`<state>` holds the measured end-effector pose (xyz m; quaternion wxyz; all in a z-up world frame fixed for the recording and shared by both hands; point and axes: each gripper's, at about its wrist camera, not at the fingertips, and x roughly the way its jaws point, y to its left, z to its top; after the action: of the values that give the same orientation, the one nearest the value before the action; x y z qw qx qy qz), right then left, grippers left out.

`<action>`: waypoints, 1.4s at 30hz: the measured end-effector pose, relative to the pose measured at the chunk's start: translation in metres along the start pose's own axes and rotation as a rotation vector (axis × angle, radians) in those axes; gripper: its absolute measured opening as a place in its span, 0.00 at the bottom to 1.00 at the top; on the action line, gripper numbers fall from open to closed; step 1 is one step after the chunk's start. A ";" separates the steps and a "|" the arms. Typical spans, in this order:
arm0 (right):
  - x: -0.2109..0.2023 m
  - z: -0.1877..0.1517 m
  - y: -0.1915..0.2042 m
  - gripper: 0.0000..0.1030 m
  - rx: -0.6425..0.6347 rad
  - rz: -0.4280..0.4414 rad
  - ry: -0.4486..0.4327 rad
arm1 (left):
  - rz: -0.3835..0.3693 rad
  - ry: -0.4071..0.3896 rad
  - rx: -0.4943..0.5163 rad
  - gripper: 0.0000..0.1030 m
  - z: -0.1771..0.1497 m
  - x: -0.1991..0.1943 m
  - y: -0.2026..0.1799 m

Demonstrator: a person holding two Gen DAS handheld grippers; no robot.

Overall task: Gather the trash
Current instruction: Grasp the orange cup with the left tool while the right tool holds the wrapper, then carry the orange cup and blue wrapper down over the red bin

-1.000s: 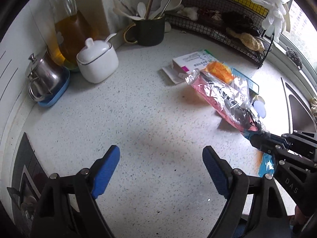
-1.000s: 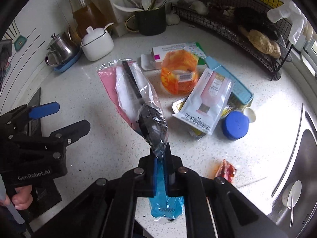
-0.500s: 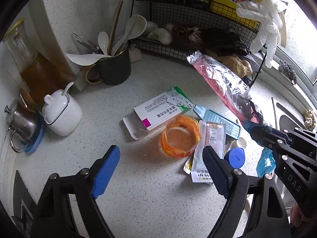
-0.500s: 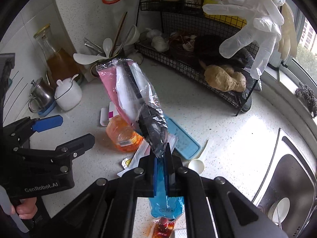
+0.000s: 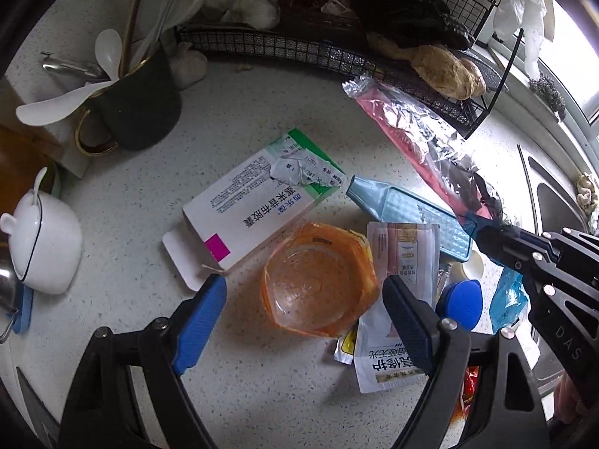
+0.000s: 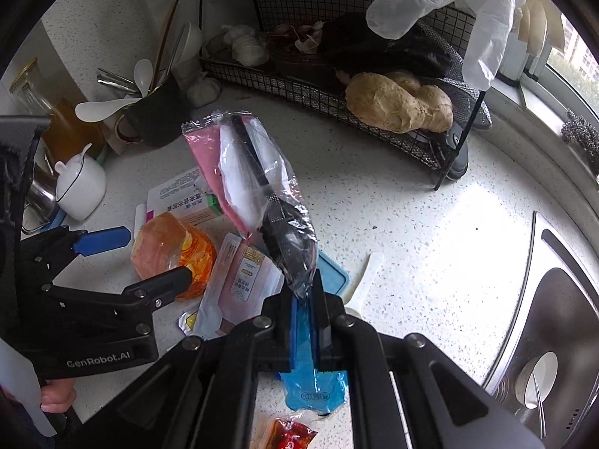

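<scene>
My right gripper [image 6: 305,292] is shut on a pink and clear plastic wrapper [image 6: 254,191] and holds it up above the counter; the wrapper also shows in the left wrist view [image 5: 411,131]. My left gripper [image 5: 303,303] is open, its blue pads on either side of an orange plastic cup [image 5: 318,280] that lies on the counter. Around the cup lie a white medicine box [image 5: 254,205], a pink and white sachet [image 5: 397,299], a light blue tray [image 5: 419,217], a blue cap [image 5: 460,303] and a red sauce packet [image 6: 292,434].
A black utensil mug [image 5: 138,101] and a white sugar pot [image 5: 45,243] stand at the left. A wire rack [image 6: 337,86] with garlic and ginger runs along the back. A white glove [image 6: 468,7] hangs above it. The sink [image 6: 554,336] is at the right.
My left gripper has moved forward and down so the orange cup now sits between its open pads. My right gripper still holds the wrapper and has lowered slightly toward the pile.
</scene>
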<state>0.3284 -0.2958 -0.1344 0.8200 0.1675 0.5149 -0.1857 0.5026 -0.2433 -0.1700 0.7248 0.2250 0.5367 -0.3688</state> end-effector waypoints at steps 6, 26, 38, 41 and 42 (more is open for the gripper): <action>0.010 0.003 -0.002 0.05 0.001 0.006 0.024 | -0.002 0.015 0.002 0.62 0.009 0.013 0.003; -0.053 -0.031 0.031 0.05 -0.174 0.163 -0.041 | 0.125 -0.100 -0.177 0.57 -0.082 -0.080 -0.009; -0.081 -0.084 0.061 0.05 -0.388 0.291 -0.016 | 0.244 -0.147 -0.382 0.57 -0.180 -0.137 -0.019; -0.084 -0.098 0.070 0.05 -0.448 0.307 0.001 | 0.266 -0.152 -0.437 0.57 -0.204 -0.144 -0.020; -0.087 -0.105 0.073 0.05 -0.466 0.309 0.001 | 0.269 -0.152 -0.454 0.57 -0.212 -0.147 -0.021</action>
<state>0.2461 -0.1717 -0.0930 0.8548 0.0511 0.5123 0.0650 0.3346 -0.0600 -0.0984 0.8374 0.0978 0.5149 -0.1553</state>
